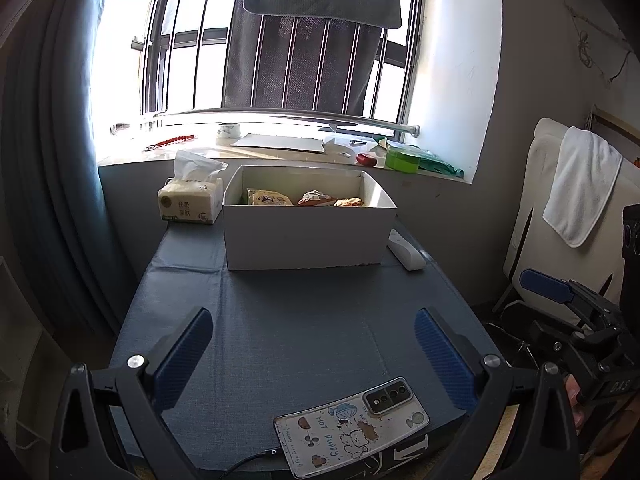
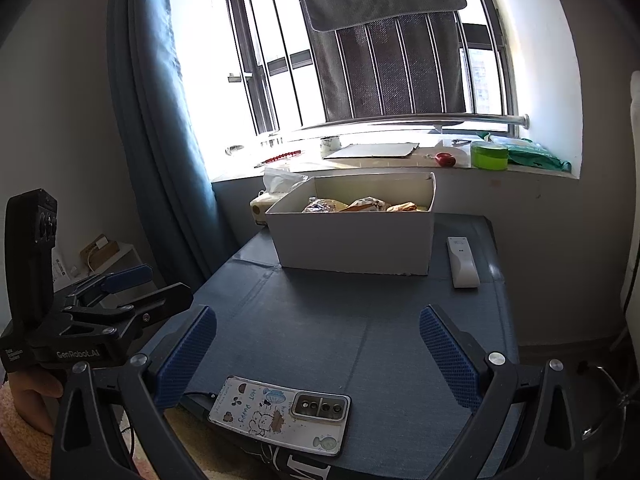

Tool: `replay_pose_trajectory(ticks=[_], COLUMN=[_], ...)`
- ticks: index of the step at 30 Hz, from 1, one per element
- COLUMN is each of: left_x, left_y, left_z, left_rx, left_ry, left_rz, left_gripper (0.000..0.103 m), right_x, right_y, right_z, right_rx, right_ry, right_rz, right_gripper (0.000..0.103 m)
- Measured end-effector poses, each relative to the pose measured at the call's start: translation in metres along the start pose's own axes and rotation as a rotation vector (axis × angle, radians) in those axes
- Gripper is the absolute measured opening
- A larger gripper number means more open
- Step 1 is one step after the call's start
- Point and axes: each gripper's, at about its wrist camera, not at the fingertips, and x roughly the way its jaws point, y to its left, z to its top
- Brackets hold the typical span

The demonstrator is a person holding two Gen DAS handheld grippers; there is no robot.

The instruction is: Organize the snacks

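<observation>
- snacks (image 1: 304, 199) lay inside the white box (image 1: 304, 240), upper centre of the frame, well apart from both grippers.
- left gripper (image 1: 314, 354) and right gripper (image 2: 318, 354) each gaped wide, holding nothing.

Matt cardboard box (image 1: 304, 236), woven cloth table cover (image 1: 296, 320), glossy phone case (image 1: 352, 428).

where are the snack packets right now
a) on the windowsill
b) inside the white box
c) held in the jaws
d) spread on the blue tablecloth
b: the snack packets lie inside the open white box at the far end of the table, and both sets of jaws stand open and empty.
</observation>
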Motion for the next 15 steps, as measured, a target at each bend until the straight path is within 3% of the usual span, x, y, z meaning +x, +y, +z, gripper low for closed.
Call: replay_pose_trajectory(ticks=[15], left_x=[0.0016], left_y=[-0.0024], left_z=[0.0004], left_rx=[0.016], left_ry=[0.003], left_rz=[0.012], left_gripper=[0.103], right_x=[0.0008], right_y=[0.0022], right_z=[-0.0009], right_rx=[-0.01], right_ry=[-0.004], right_rz=[0.006], right_gripper=[0.103])
